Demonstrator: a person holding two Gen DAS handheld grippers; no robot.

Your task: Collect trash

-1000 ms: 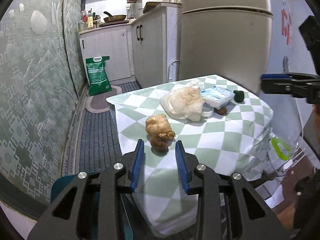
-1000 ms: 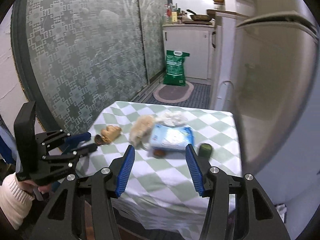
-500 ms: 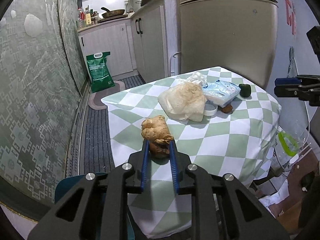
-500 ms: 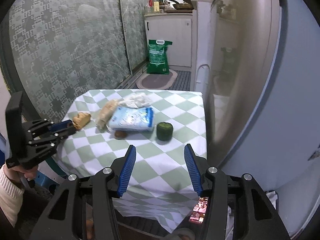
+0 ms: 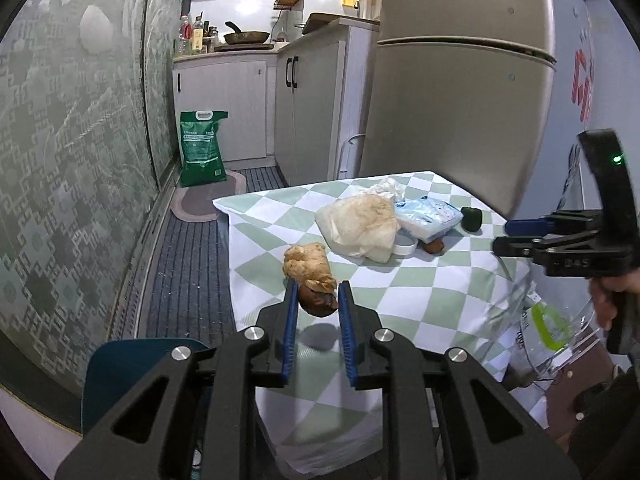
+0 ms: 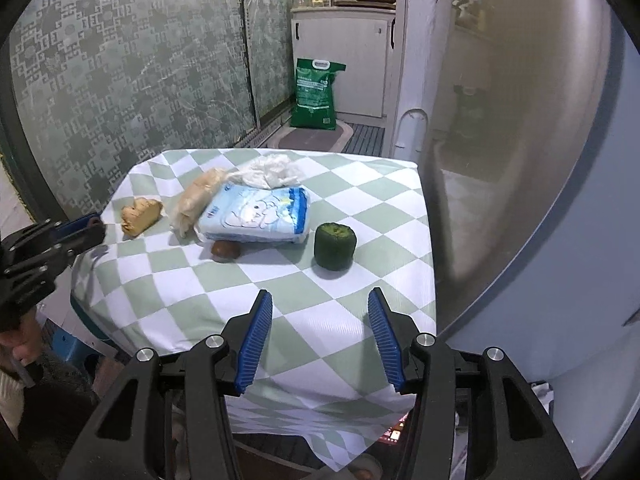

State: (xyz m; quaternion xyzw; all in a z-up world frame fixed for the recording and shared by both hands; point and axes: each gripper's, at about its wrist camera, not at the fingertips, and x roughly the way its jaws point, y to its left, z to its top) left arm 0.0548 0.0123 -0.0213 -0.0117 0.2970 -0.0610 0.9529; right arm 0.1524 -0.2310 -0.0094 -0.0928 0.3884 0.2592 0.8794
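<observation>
Your left gripper (image 5: 316,300) pinching the brown lump (image 5: 318,300) at the table's (image 6: 240,276) near left edge, your right gripper (image 6: 320,312) spread, empty, over the cloth's near right side

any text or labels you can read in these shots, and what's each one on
"D4S": raised letters on the right gripper body, faint, so the reading is unsure.
Green bag on the floor: white print, too small to read.
Blue and white packet on the table: cartoon picture and small print, blurred.
Red signs on the wall: cut off and warped, unreadable.
Bottles on the counter: labels too small.
</observation>
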